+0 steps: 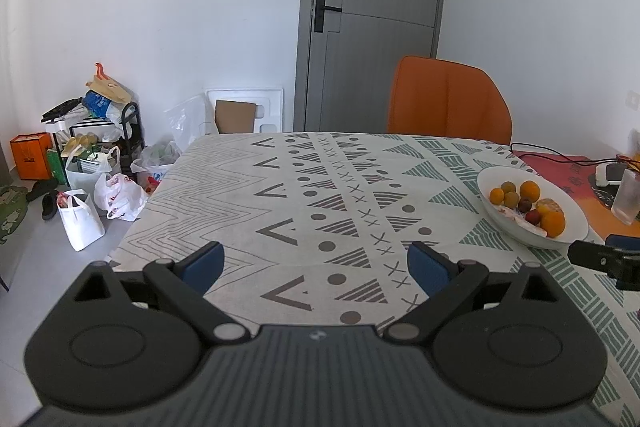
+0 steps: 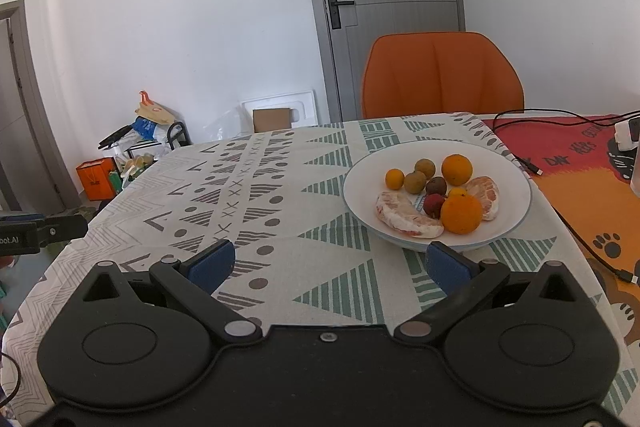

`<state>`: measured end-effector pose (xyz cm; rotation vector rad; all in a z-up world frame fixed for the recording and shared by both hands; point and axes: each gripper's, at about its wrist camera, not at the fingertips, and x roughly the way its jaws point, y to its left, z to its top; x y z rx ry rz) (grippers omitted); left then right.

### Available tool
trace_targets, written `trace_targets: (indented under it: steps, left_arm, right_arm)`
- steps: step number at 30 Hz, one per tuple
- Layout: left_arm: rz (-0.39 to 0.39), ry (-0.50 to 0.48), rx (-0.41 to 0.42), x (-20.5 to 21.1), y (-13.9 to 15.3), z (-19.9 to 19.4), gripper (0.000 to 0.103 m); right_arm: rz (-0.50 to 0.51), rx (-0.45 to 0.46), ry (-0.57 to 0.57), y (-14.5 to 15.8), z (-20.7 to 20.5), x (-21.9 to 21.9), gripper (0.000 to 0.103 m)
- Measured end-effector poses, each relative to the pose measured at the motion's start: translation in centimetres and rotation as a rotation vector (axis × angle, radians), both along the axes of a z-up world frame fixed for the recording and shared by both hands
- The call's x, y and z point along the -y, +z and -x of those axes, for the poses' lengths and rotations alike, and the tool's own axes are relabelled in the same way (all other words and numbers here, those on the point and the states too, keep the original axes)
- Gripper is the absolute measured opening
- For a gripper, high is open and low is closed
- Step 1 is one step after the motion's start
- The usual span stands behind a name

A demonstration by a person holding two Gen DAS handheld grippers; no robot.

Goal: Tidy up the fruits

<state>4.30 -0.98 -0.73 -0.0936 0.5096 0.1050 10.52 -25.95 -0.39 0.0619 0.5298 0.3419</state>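
Note:
A white bowl [image 2: 508,167] on the patterned tablecloth holds oranges [image 2: 461,213], small brown fruits [image 2: 415,182], red lychee-like fruits [image 2: 433,205] and peeled pomelo segments [image 2: 404,215]. The bowl also shows at the right in the left wrist view [image 1: 568,203]. My right gripper [image 2: 330,261] is open and empty, just short of the bowl's near rim. My left gripper [image 1: 316,263] is open and empty over the bare cloth, left of the bowl.
An orange chair [image 2: 442,75] stands behind the table. A red-orange mat [image 2: 576,163] with cables and a charger lies to the right. Bags and a rack [image 1: 96,163] sit on the floor at left. A grey door [image 1: 372,11] is behind.

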Motion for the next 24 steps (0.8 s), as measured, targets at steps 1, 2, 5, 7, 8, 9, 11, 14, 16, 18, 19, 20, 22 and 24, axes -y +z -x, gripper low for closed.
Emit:
trace_targets:
  steps: [1,2,5,7,8,9,11,14,16,18,19,20,22,24]
  left_arm:
    - [0.001,-0.001,0.000,-0.01,0.02,0.00,0.097]
    - [0.001,0.000,-0.001,-0.01,0.02,-0.01,0.097]
    - [0.003,0.002,-0.006,0.06,-0.03,-0.06,0.097]
    - [-0.001,0.003,-0.006,0.16,-0.08,-0.04,0.097]
    - [-0.003,0.005,-0.008,0.19,-0.09,-0.09,0.097]
    - [-0.002,0.005,-0.009,0.24,-0.08,-0.11,0.097]
    - [0.001,-0.001,-0.009,0.27,-0.03,-0.07,0.097]
    - [-0.006,-0.008,-0.009,0.39,-0.05,-0.03,0.097]
    - [-0.003,-0.010,-0.012,0.42,-0.11,-0.05,0.097]
    - [-0.002,-0.010,-0.015,0.39,-0.14,-0.01,0.097]
    - [-0.002,-0.010,-0.015,0.38,-0.14,-0.02,0.097]
    - [-0.002,-0.011,-0.016,0.35,-0.15,-0.02,0.097]
    - [-0.003,-0.011,-0.016,0.37,-0.14,-0.02,0.097]
    - [-0.004,-0.012,-0.015,0.31,-0.13,-0.06,0.097]
  right_arm:
    - [-0.001,-0.001,0.000,0.00,0.00,0.01,0.103]
    - [0.000,-0.001,0.000,-0.01,0.02,-0.02,0.103]
    - [0.000,0.001,0.001,-0.03,0.04,-0.01,0.103]
    - [0.001,-0.002,-0.001,-0.04,0.04,-0.05,0.103]
    - [0.001,-0.001,0.000,-0.06,0.06,-0.03,0.103]
    - [0.001,-0.001,0.000,-0.06,0.07,-0.05,0.103]
    - [0.001,-0.002,0.001,-0.11,0.05,-0.05,0.103]
    - [0.002,-0.005,0.004,-0.21,0.03,-0.10,0.103]
    - [0.003,-0.005,0.005,-0.27,-0.04,-0.12,0.103]
    - [0.002,-0.006,0.005,-0.28,-0.02,-0.10,0.103]
    - [0.003,-0.005,0.004,-0.28,-0.01,-0.11,0.103]
    - [0.003,-0.005,0.003,-0.31,-0.01,-0.10,0.103]
    - [0.002,-0.007,0.001,-0.35,-0.04,-0.07,0.103]
    - [0.003,-0.008,0.000,-0.40,-0.06,-0.07,0.103]
